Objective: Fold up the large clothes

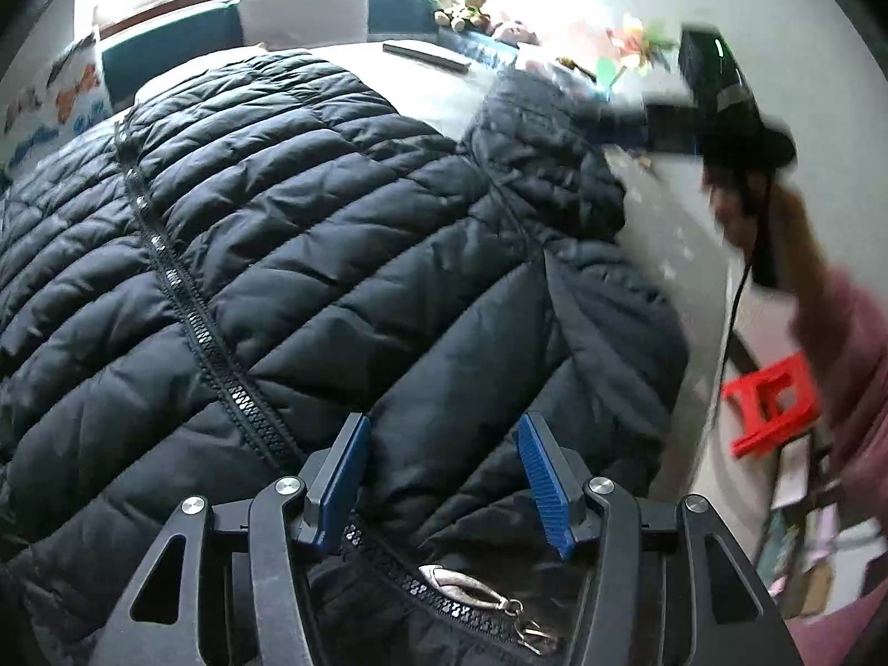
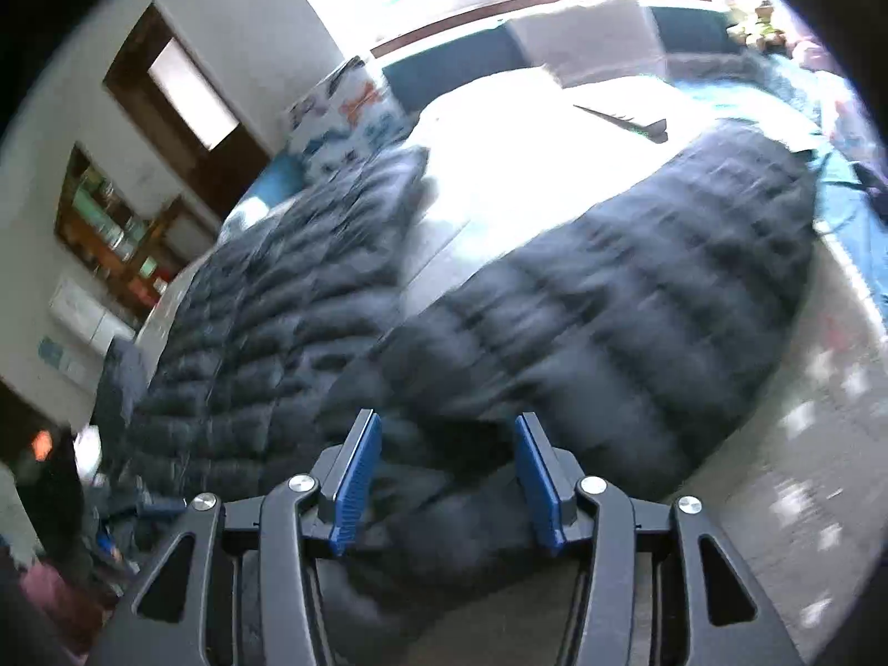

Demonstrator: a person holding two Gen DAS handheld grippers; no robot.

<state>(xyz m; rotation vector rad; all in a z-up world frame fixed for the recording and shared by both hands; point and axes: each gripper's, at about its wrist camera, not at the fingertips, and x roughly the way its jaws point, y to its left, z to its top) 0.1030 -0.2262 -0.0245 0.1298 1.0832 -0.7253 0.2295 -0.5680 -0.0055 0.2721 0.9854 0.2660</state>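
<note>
A dark navy quilted puffer jacket point(image 1: 311, 233) lies spread over a pale bed point(image 1: 427, 89), its glossy shell stitched into puffy horizontal and slanting channels. A chunky black zipper point(image 1: 183, 299) runs diagonally down its front to a silver metal pull point(image 1: 466, 591) at the near edge. The left gripper point(image 1: 444, 477) hovers just above the fabric, its blue ribbed pads point(image 1: 541, 480) spread wide and empty. The right gripper point(image 2: 447, 477), equally wide, frames a blurred sleeve point(image 2: 610, 299) folded across the body. A white pillow point(image 1: 305, 14) sits far, a red plastic stool point(image 1: 771, 402) right.
</note>
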